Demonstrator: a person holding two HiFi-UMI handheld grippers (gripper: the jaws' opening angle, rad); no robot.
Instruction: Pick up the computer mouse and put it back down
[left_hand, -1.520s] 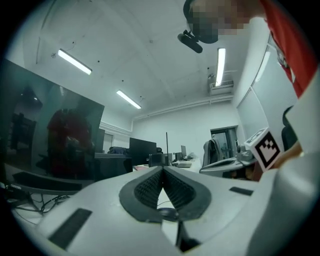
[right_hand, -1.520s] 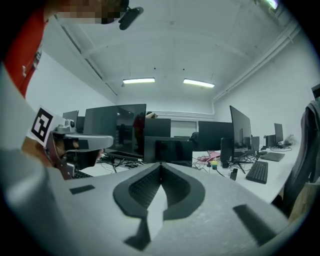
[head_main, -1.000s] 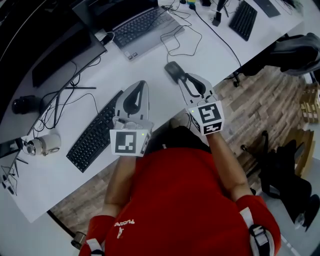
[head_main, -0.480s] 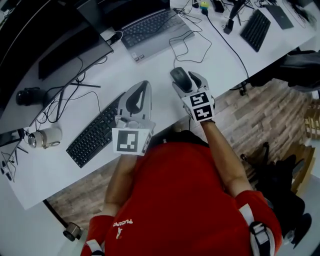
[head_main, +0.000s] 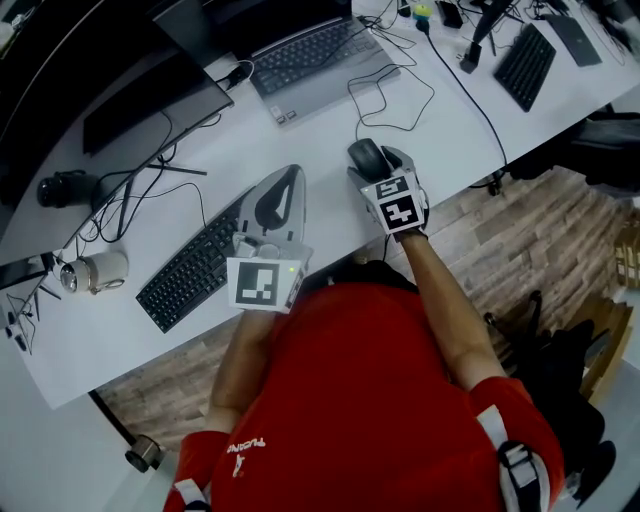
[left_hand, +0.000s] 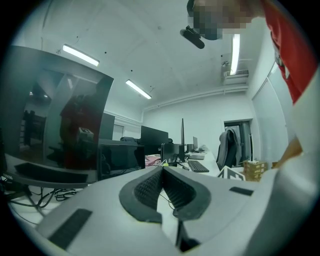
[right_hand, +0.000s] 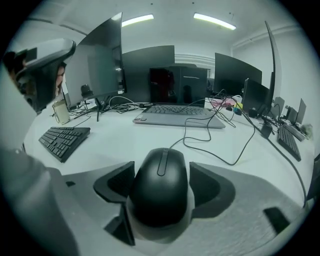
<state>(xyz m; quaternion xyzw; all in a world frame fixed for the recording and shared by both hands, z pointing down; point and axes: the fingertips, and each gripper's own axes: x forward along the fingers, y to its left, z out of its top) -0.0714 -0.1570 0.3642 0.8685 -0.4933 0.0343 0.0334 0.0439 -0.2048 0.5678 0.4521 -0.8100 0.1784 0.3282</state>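
The black wired computer mouse (head_main: 366, 155) (right_hand: 160, 187) rests on the white desk (head_main: 300, 140) near its front edge. My right gripper (head_main: 373, 162) (right_hand: 161, 168) points down over it with one jaw on each side of the mouse. Its jaws have just been opening, and the pads stand slightly off the mouse's sides. My left gripper (head_main: 290, 175) (left_hand: 162, 169) hovers level over the desk to the left, shut and empty, its pads meeting at the tips.
A black keyboard (head_main: 200, 265) lies left of my left gripper. A grey laptop (head_main: 310, 55) and a dark monitor (head_main: 150, 100) stand behind. The mouse's cable (head_main: 400, 95) loops toward the back. A mug (head_main: 95, 272) sits far left, and a second keyboard (head_main: 527, 62) far right.
My right gripper has come down to the desk with the mouse and its jaws have spread apart around it. The left gripper has barely moved.
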